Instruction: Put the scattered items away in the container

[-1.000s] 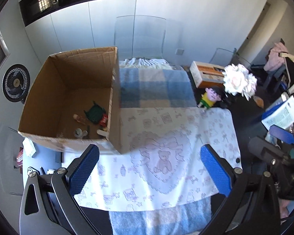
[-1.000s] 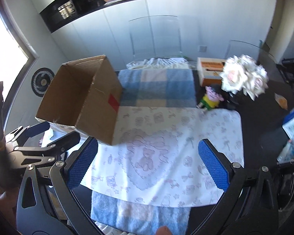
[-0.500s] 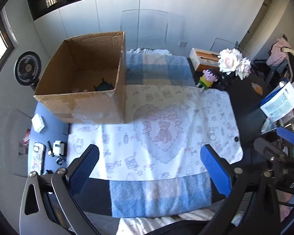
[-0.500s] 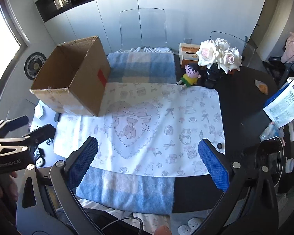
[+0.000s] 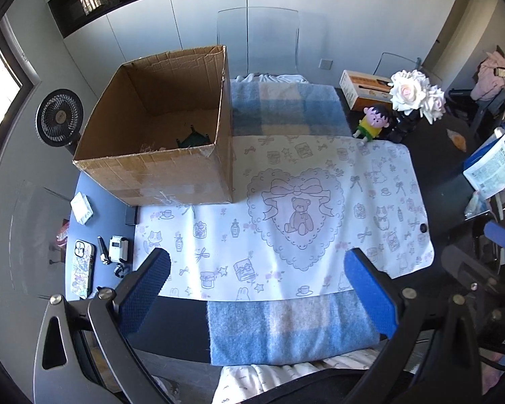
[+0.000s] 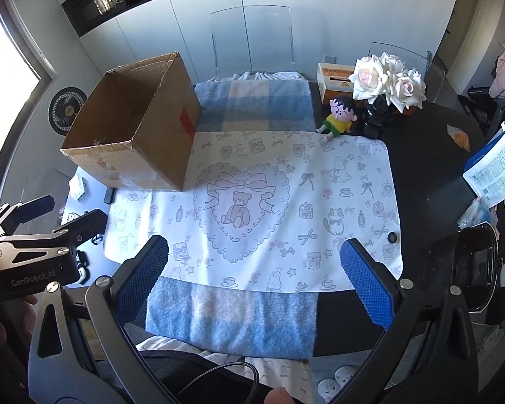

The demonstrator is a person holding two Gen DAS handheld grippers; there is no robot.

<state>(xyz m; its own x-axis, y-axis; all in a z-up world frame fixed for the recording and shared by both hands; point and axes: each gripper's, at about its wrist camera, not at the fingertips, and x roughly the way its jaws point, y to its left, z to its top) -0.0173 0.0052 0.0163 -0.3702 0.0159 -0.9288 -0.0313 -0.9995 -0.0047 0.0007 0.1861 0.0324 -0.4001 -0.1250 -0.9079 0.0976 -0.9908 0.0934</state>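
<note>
An open cardboard box (image 5: 171, 175) (image 6: 128, 158) stands on the left of the table, partly on a white printed cloth (image 5: 286, 208) (image 6: 269, 202). A dark green item (image 5: 193, 139) shows low inside the box. My left gripper (image 5: 257, 289) hangs open, high above the near edge of the cloth, with nothing between its blue pads. My right gripper (image 6: 254, 282) is open too, also above the near edge and empty. The left gripper's body appears at the left edge of the right wrist view.
A phone (image 5: 81, 267), small gadgets (image 5: 118, 245) and a tissue pack (image 5: 81, 207) lie left of the cloth. At the back right stand a doll (image 5: 372, 123), a vase of white roses (image 5: 414, 96) and an orange carton (image 5: 363, 89). Papers (image 5: 495, 165) lie at right. A blue plaid blanket (image 5: 286, 111) underlies the cloth.
Both grippers have pulled back and up from the box; the whole table now shows. The box interior, seen from above earlier, is now mostly hidden by its near wall.
</note>
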